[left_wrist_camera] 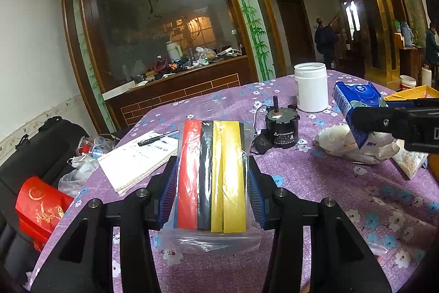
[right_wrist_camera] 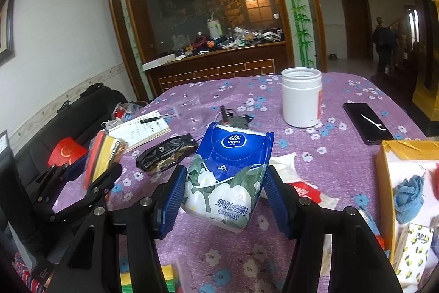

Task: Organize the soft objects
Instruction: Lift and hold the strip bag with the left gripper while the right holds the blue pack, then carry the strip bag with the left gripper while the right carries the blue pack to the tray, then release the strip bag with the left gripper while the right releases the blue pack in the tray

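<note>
My left gripper is shut on a clear plastic bag of red, black and yellow strips, held above the purple flowered tablecloth. The right wrist view shows that bag at the left, edge on, between the left gripper's fingers. My right gripper is shut on a blue Vinda tissue pack, lifted and tilted over the table. In the left wrist view this pack hangs at the right edge. A yellow cardboard box at the right holds a blue knitted piece and small tissue packs.
A white open jar, a small motor, a dark pouch, a notepad with a pen and a black phone lie on the table. White wrappers sit near the box. A red bag lies on a black seat at the left.
</note>
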